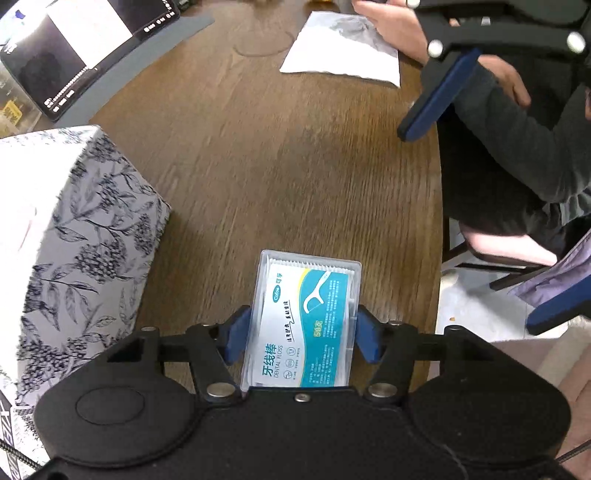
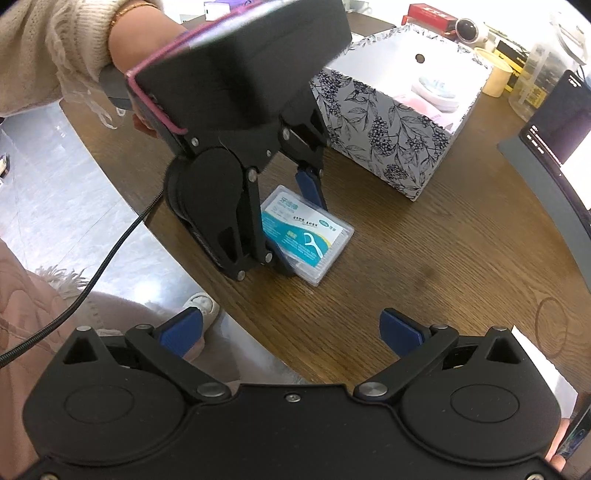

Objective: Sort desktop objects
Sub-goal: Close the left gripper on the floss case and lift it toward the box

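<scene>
A clear dental floss box (image 1: 306, 317) with a teal label sits between the blue fingers of my left gripper (image 1: 303, 334), which is shut on its long sides. In the right wrist view the same floss box (image 2: 310, 240) is low over the wooden table (image 2: 424, 258) near its front edge, held by the left gripper (image 2: 295, 225). Whether it touches the wood I cannot tell. A floral storage box (image 1: 85, 240) stands just left of it; its open top (image 2: 399, 122) shows a few items inside. My right gripper (image 2: 291, 332) is open and holds nothing, to the right of the floss box.
A dark screen (image 1: 70, 55) stands at the back left on a grey mat. White paper (image 1: 343, 48) lies at the far side under another person's hand (image 1: 391, 29). A cream cup (image 2: 495, 74) and red box (image 2: 428, 14) sit behind the floral box. A cable (image 2: 92, 277) hangs off the table edge.
</scene>
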{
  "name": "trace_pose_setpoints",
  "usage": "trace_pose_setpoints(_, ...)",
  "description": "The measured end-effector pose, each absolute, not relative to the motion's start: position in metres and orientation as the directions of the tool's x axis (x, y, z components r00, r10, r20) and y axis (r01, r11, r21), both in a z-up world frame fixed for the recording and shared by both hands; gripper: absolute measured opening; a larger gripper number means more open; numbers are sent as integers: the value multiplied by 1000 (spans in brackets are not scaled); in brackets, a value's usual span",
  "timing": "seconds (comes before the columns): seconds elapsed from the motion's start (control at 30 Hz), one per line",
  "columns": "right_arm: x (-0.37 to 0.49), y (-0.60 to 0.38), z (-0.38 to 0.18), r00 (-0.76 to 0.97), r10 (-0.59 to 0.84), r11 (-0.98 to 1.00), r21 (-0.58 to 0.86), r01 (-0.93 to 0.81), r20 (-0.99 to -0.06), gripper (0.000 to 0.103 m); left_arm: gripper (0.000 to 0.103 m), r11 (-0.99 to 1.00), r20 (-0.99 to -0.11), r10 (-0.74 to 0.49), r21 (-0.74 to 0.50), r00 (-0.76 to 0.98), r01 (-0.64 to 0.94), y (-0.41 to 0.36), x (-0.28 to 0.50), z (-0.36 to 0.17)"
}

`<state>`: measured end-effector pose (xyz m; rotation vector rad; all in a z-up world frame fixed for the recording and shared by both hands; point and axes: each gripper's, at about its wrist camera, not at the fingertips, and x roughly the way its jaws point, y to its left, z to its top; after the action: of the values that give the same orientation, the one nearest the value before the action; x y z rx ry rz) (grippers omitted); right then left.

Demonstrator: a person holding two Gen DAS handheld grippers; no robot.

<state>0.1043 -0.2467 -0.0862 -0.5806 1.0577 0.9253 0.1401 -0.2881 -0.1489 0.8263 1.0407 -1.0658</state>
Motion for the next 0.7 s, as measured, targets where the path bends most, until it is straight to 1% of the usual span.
trace_pose_setpoints(0.33,110,-237,-73,221,375,515,4,-857,-900,103,58,313,-920,-360,39,157,949,-277,140,-100)
trace_pose_setpoints(0.47,115,-228,-57,252,392,518,-14,-855,-885,103,58,322,-902,-399,33,167,946,-269,142,-71)
trace_pose_setpoints(0.57,120,-221,-43,275,411,528,-19,-849,-869,103,58,346,-886,-438,-10,152,938,-261,153,-46)
trace_pose_setpoints(0.7,131,-210,-23,310,430,555,-22,-831,-848,103,58,377,-870,-452,14,197,926,-248,169,-19)
